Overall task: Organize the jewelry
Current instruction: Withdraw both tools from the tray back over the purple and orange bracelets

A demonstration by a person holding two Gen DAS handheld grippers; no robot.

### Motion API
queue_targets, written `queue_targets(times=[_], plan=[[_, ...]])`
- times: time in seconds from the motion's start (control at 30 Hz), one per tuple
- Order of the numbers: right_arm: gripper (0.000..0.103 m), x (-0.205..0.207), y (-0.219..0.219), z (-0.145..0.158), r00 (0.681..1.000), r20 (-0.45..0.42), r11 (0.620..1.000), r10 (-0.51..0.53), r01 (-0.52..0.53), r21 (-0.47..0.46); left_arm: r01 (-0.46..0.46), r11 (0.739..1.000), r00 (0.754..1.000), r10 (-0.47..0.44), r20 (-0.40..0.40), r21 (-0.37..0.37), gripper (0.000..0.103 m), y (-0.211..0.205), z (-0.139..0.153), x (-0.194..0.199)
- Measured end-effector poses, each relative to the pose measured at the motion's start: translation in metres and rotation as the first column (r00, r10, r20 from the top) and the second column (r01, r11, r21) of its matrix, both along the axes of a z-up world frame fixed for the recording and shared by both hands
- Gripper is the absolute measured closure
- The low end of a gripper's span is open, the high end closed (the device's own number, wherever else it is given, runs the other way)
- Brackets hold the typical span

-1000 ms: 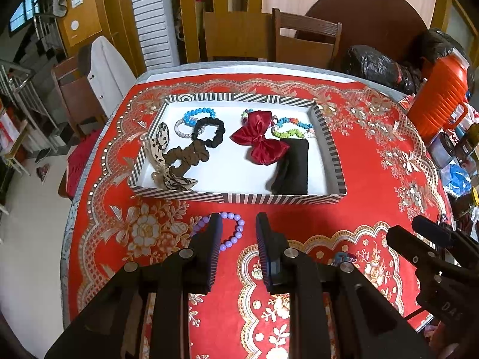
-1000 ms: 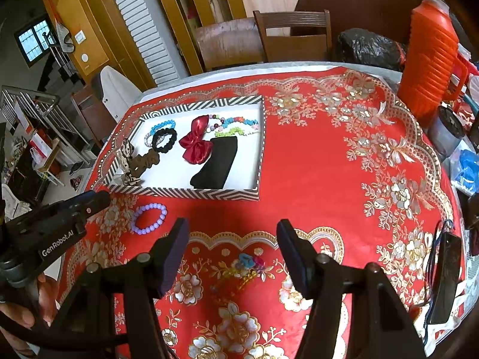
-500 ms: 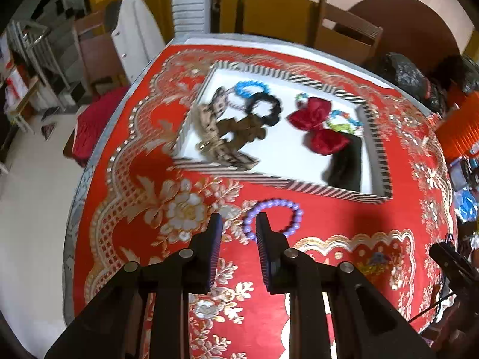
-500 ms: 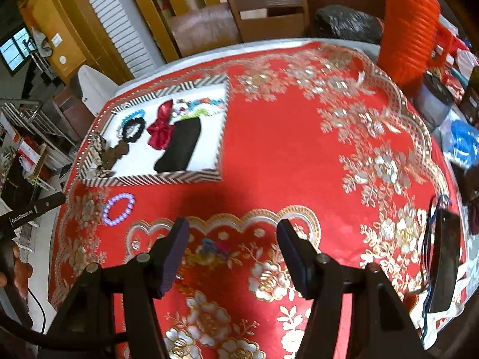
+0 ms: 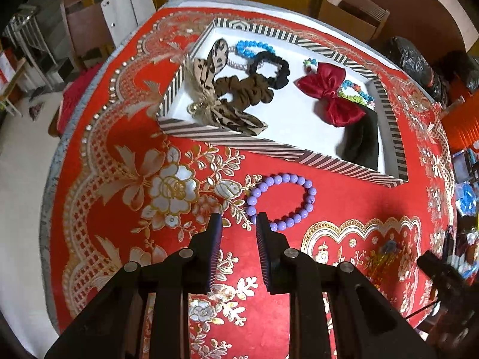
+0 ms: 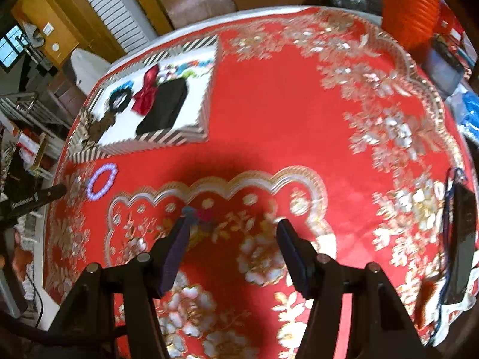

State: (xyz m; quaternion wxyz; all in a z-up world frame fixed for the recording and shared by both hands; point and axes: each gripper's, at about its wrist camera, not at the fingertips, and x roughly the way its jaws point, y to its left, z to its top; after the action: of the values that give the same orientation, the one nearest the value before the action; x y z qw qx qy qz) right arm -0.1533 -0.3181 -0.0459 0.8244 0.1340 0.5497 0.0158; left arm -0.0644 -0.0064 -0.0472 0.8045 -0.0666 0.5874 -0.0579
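Note:
A purple bead bracelet [image 5: 286, 176] lies on the red cloth in front of the striped tray [image 5: 269, 146]. My left gripper [image 5: 238, 221] hovers just short of the bracelet's near left beads, its jaws a narrow gap apart and empty. The tray holds a red bow [image 5: 329, 95], a black scrunchie [image 5: 271, 68], a brown scrunchie [image 5: 245, 88], a leopard bow [image 5: 209, 89], a black cloth [image 5: 362, 137] and bead bracelets. My right gripper [image 6: 232, 227] stands open and empty over a small multi-coloured piece [image 6: 200, 214], which lies by its left fingertip. The right wrist view is blurred.
An orange flask [image 6: 410, 9] stands at the table's far right among clutter. A black flat device [image 6: 461, 239] lies near the right edge. Chairs ring the far side. The round table's left edge [image 5: 57, 155] drops to the floor.
Both grippers have come down closer to the cloth. The left one swung left, so the purple bracelet now lies just ahead of its tips. Neither gripper's gap has changed.

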Motion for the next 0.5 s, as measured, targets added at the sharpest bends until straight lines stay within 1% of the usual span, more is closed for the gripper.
queue_targets(times=[0.07,0.13,0.27,0.33,0.5], plan=[[0.039,0.002,0.013,-0.006,1.0,-0.011,1.0,0.019,-0.018,0.02,-0.004,1.0,1.0,0.004,-0.017,-0.008,0.093,0.001,-0.005,0.004],[0.039,0.006,0.026,-0.013,0.999,-0.022,0.999,0.034,-0.034,0.01,0.002,1.0,0.999,-0.002,-0.033,-0.006,0.093,0.0,-0.01,0.009],[0.039,0.013,0.046,-0.024,0.997,-0.038,0.996,0.06,-0.062,-0.062,0.025,1.0,0.999,-0.026,-0.045,-0.012,0.093,-0.004,-0.016,0.016],[0.039,0.011,0.047,-0.024,0.997,-0.031,0.996,0.064,-0.066,-0.056,0.044,0.999,0.998,-0.044,-0.038,0.001,0.092,-0.007,-0.016,0.019],[0.039,0.006,0.032,-0.018,1.0,0.005,0.999,0.028,-0.028,-0.043,0.081,0.996,0.996,-0.079,-0.041,0.026,0.092,-0.015,-0.024,0.027]])
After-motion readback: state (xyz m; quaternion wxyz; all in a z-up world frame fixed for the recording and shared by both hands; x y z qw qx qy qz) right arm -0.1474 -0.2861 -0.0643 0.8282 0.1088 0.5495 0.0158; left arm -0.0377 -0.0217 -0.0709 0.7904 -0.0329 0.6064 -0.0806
